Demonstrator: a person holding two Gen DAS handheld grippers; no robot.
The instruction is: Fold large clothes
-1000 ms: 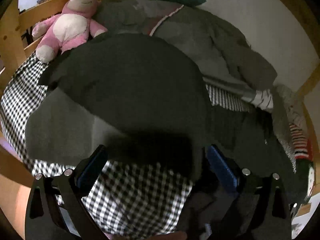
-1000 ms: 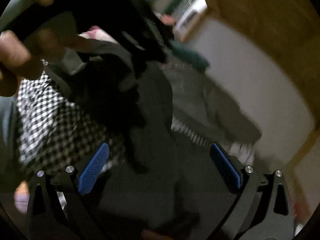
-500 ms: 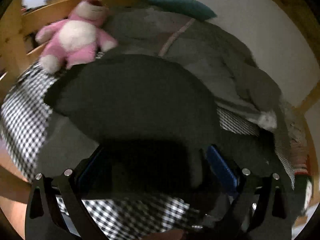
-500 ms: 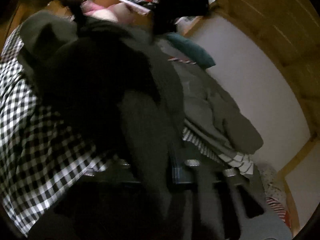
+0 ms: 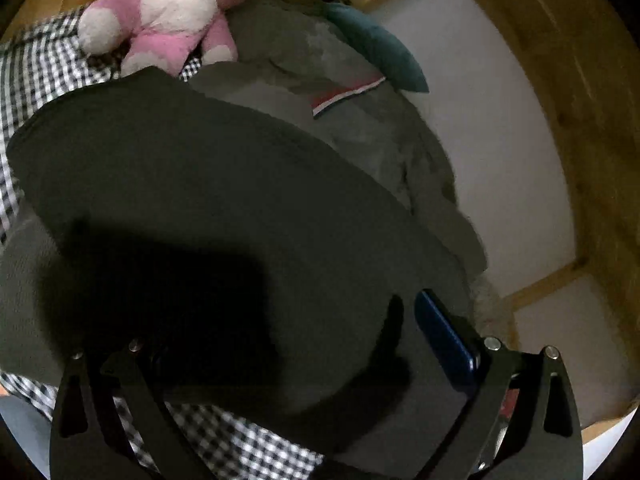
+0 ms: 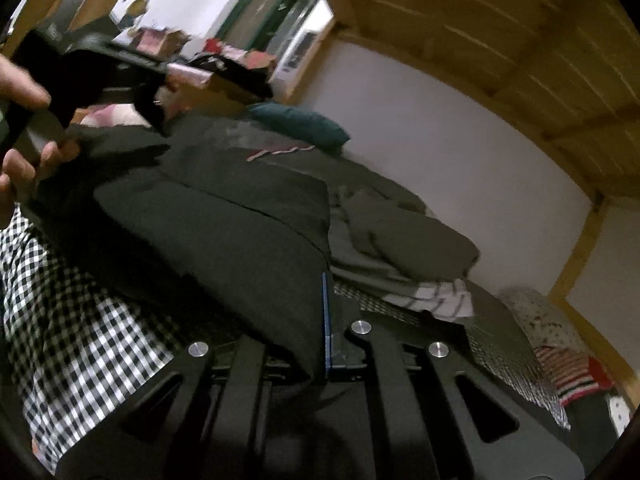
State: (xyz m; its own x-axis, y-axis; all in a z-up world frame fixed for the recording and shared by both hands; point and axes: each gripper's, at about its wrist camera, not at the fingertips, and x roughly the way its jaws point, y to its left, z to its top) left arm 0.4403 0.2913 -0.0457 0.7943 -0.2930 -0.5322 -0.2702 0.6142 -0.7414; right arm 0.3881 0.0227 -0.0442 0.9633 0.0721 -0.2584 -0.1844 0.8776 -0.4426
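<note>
Currently, left to right: checked bedsheet (image 6: pixel 72 320) serves as folding surface. Dark garment (image 5: pixel 208 200) lies spread on bed, near edge raised. Left claw (image 5: pixel 280 344) fingers stand apart, garment hem draped between them, left pad buried in cloth; pressing contact cannot be confirmed. Right claw (image 6: pixel 326 320) pads together, clamped on garment's right edge, judged to lift it for folding over. Hand (image 6: pixel 24 128) grips left tool, upper left of right view. Grey bedding pile (image 6: pixel 400 240) beyond, unfolded. Pink plush toy (image 5: pixel 160 12) at head of bed, clear of work.
</note>
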